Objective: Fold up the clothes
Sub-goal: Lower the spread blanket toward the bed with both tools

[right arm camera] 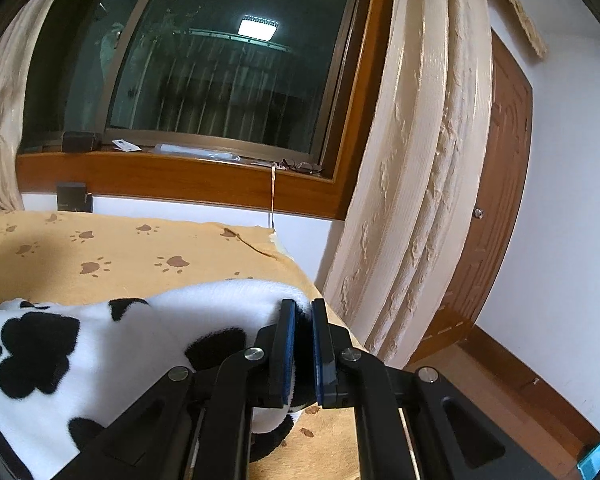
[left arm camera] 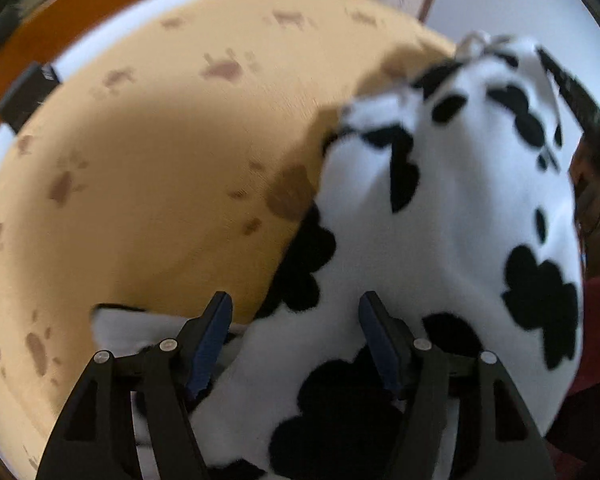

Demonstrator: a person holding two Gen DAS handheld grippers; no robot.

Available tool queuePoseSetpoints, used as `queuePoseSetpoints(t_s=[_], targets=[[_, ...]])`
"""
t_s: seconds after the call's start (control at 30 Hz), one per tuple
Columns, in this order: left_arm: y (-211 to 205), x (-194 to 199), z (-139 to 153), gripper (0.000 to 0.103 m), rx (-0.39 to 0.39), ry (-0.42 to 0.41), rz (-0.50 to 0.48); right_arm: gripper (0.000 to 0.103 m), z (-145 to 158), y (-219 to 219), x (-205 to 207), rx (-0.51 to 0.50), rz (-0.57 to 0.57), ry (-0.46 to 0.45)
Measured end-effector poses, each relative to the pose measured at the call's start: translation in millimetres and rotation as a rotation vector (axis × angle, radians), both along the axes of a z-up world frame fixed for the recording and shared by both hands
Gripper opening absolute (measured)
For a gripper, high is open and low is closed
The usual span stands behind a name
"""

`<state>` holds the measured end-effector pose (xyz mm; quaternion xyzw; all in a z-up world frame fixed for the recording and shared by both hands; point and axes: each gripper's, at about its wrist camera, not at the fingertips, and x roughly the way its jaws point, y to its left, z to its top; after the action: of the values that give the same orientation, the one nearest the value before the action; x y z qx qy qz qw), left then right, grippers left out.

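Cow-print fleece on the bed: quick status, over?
Right gripper shut on cow-print fleece. Left gripper open over the fleece, nothing pinched. Fleece bunched on paw-print bedspread. Nothing in the way.

**Soft indoor light, one view blurred, one sharp**

The left wrist view is smeared with motion blur: the black-and-white fleece (left arm camera: pixel 440 208) and the paw prints on the tan blanket (left arm camera: pixel 148 168) have soft, streaked edges. A broad dim shadow lies across the middle of that blanket. The right wrist view is sharp and evenly lit. Its window (right arm camera: pixel 204 72) is dark outside and mirrors a bright ceiling lamp (right arm camera: pixel 259 27) as a glare patch. Both views bend strongly toward the edges, bowing the curtain (right arm camera: pixel 420 160) and the door (right arm camera: pixel 496 208), and end in black corners.
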<state>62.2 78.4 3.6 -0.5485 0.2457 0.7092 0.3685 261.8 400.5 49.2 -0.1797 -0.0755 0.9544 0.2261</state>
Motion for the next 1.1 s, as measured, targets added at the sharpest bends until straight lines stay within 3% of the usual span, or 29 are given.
queuePoseSetpoints(t_s=[0.17,0.23,0.27,0.3,0.4,0.5,0.7,0.77,0.87,0.97,1.0,1.03,1.07,1.1], targets=[[2,3,-9,0.066,-0.005,-0.014,0.02,0.009,-4,2,0,-0.011,0.009,0.002],[1,7,-7,0.048,0.007,0.001,0.039,0.009,-5,2,-1,-0.02,0.012,0.007],[0,10,-5,0.024,0.02,0.002,0.05,0.009,-5,2,-2,-0.023,0.014,0.011],[0,12,-3,0.008,0.033,0.002,0.061,0.009,-6,2,-2,-0.026,0.015,0.015],[-4,26,19,0.007,0.077,0.095,0.091,0.009,-2,2,-2,-0.034,0.016,0.033],[-22,35,67,0.006,0.212,0.187,0.159,0.009,9,1,1,-0.027,0.014,0.072],[-78,63,191,0.006,0.486,0.475,0.307,0.009,47,-13,0,0.038,0.016,0.199],[-91,79,224,0.006,0.54,0.571,0.32,0.009,60,-18,-2,0.043,0.034,0.233],[-110,105,263,0.006,0.587,0.681,0.318,0.009,82,-26,-10,-0.017,0.149,0.237],[-124,124,272,0.006,0.578,0.727,0.314,0.011,84,-26,-27,-0.15,0.336,0.129],[-130,131,274,0.006,0.572,0.739,0.313,0.013,82,-26,-33,-0.191,0.387,0.095],[-138,136,272,0.006,0.569,0.733,0.32,0.028,77,-24,-39,-0.228,0.427,0.056],[-145,140,266,0.006,0.57,0.711,0.331,0.061,72,-22,-44,-0.253,0.455,0.027],[-152,145,260,0.006,0.573,0.683,0.34,0.079,64,-19,-51,-0.289,0.493,-0.011]])
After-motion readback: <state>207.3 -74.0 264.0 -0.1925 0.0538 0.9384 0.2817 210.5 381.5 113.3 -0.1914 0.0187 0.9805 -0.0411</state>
